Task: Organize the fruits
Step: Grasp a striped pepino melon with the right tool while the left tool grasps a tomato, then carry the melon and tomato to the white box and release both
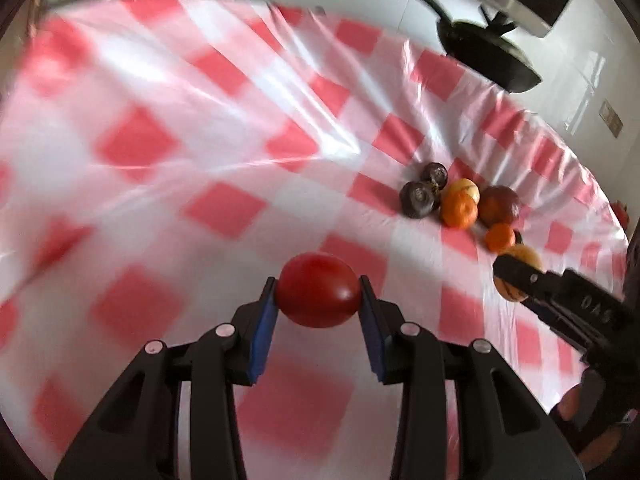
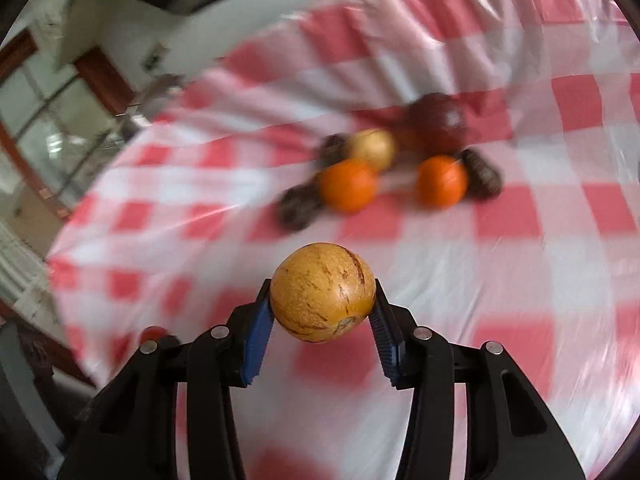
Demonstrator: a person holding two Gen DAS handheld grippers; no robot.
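In the left wrist view my left gripper (image 1: 318, 294) is shut on a smooth red fruit (image 1: 316, 300), held above the red-and-white checked tablecloth (image 1: 224, 208). My right gripper (image 2: 323, 300) is shut on a round yellow-brown fruit (image 2: 323, 286) with dark streaks. The left view shows that right gripper (image 1: 512, 276) at the right, with the yellow fruit (image 1: 526, 255) in it. Beyond it lies a loose cluster: two oranges (image 2: 348, 186) (image 2: 441, 181), a yellow fruit (image 2: 372, 148), a dark red fruit (image 2: 438, 122) and dark purple fruits (image 2: 298, 206).
The same cluster appears in the left view near the table's right edge, with a dark purple fruit (image 1: 418, 199) nearest. A black pan-like object (image 1: 486, 54) stands past the table's far edge. The cloth's edge (image 2: 68, 280) drops off at the left of the right view.
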